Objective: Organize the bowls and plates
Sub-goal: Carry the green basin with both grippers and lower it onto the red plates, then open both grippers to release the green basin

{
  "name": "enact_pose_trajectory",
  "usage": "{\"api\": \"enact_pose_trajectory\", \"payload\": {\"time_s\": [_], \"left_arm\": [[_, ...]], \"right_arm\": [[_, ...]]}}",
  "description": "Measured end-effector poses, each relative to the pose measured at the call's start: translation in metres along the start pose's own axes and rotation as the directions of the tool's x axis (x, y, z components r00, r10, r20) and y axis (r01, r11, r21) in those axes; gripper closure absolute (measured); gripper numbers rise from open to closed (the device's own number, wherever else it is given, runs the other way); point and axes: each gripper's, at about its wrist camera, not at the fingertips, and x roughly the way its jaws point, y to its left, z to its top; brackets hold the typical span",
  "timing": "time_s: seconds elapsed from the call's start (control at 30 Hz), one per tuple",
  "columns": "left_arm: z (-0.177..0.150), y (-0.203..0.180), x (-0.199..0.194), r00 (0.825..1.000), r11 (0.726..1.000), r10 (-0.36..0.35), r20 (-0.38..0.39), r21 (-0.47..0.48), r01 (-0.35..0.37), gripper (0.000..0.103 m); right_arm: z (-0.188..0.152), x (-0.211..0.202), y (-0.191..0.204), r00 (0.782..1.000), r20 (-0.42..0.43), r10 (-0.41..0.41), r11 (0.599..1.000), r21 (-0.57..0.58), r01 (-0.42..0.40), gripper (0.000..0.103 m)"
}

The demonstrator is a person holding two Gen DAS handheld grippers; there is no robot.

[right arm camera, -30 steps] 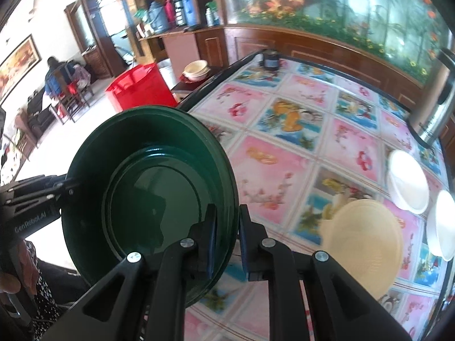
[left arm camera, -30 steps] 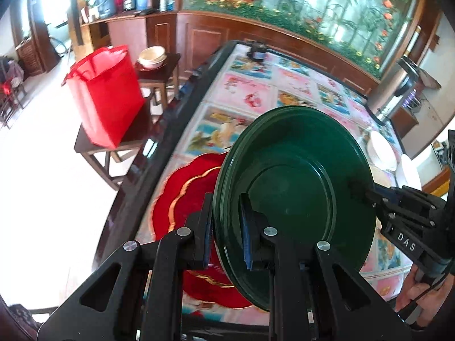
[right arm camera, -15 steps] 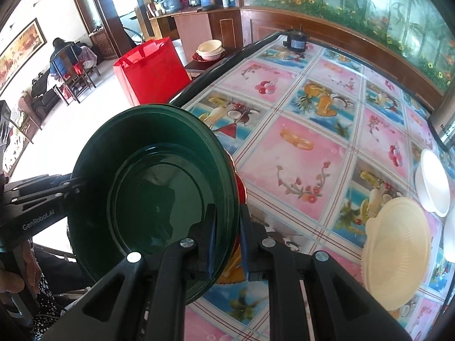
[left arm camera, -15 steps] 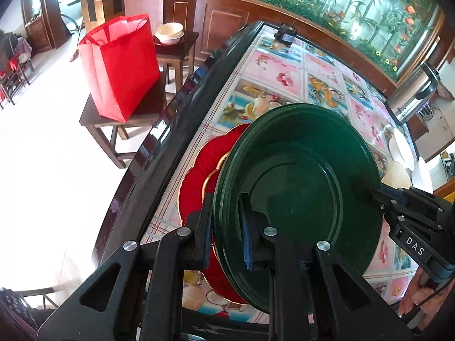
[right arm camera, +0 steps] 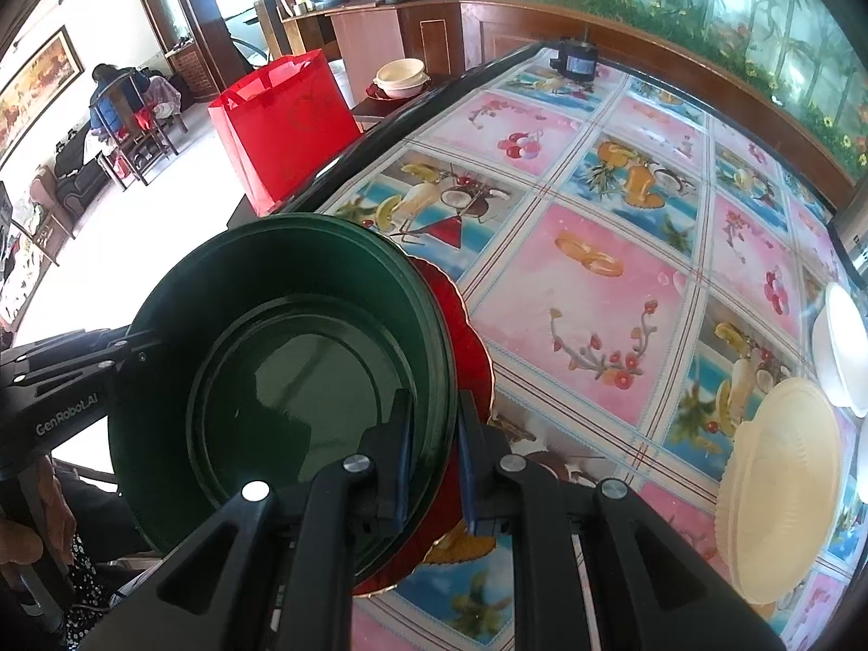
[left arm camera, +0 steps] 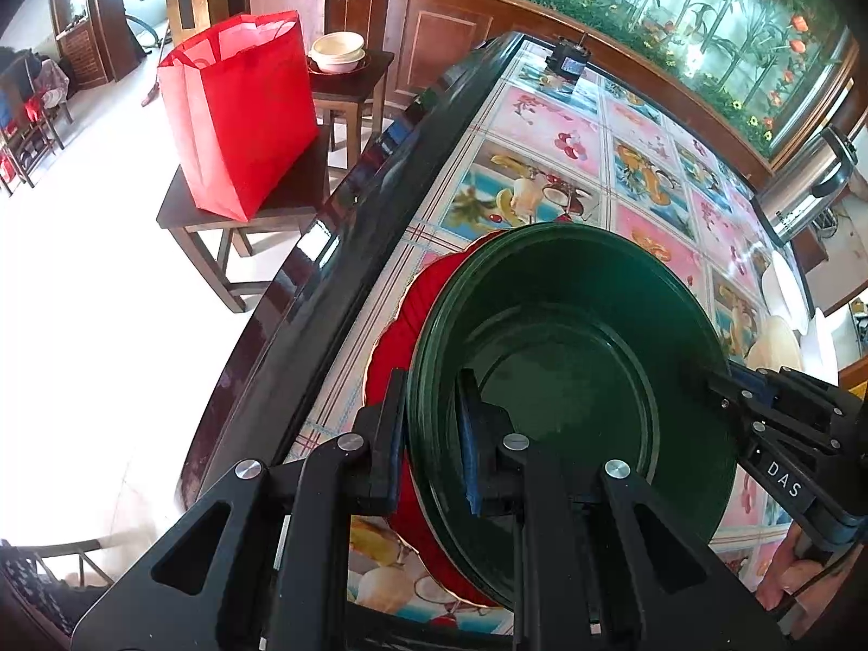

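A dark green plate [left arm camera: 569, 390] hangs tilted just over a red scalloped plate [left arm camera: 401, 325] with a gold rim, which lies on the table near its dark left edge. My left gripper [left arm camera: 431, 385] is shut on the green plate's near rim, one finger under it and one inside. On the opposite rim my right gripper [right arm camera: 434, 401] is shut as well, and in that view the green plate [right arm camera: 304, 358] covers most of the red plate [right arm camera: 466, 336]. Whether the two plates touch is hidden.
A cream ribbed plate [right arm camera: 781, 477] and white plates [right arm camera: 843, 342] lie at the table's right. A red bag [left arm camera: 238, 108] stands on a stool beside the table edge [left arm camera: 336, 249], with bowls [left arm camera: 336, 51] behind it. A metal kettle [left arm camera: 808, 190] stands far right.
Both grippers have come down with the green plate between them, and it now sits lower over the red plate and hides more of it. Neither grip has changed.
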Motion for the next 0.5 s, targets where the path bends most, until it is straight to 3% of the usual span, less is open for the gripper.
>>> {"api": "enact_pose_trajectory", "payload": {"time_s": [0.2,0.27,0.37,0.43,0.47,0.5], "left_arm": [[0.001,-0.003,0.005,0.999,0.999,0.035,0.027,0.022,-0.035,0.087],[0.002,-0.004,0.005,0.998,0.999,0.044,0.040,0.022,-0.044,0.087],[0.002,-0.004,0.002,0.996,0.998,0.059,0.067,0.011,-0.060,0.083],[0.003,-0.005,-0.003,0.993,0.997,0.073,0.092,0.010,-0.074,0.066],[0.002,-0.005,-0.007,0.992,0.997,0.069,0.106,0.008,-0.070,0.051],[0.001,-0.006,-0.010,0.990,0.998,0.068,0.122,0.005,-0.069,0.045]], "right_arm": [[0.000,0.006,0.001,1.000,0.003,-0.018,1.000,-0.009,0.018,0.086],[0.000,0.006,0.002,1.000,0.001,0.000,1.000,-0.012,0.000,0.079],[-0.002,0.002,0.002,0.999,0.014,0.030,1.000,-0.005,-0.030,0.058],[-0.002,-0.002,0.005,0.999,0.034,0.028,0.999,-0.016,-0.028,0.051],[-0.004,-0.007,0.005,0.998,0.048,0.029,0.999,-0.020,-0.028,0.050],[-0.004,-0.009,0.006,0.998,0.055,0.027,0.999,-0.020,-0.026,0.047]]}}
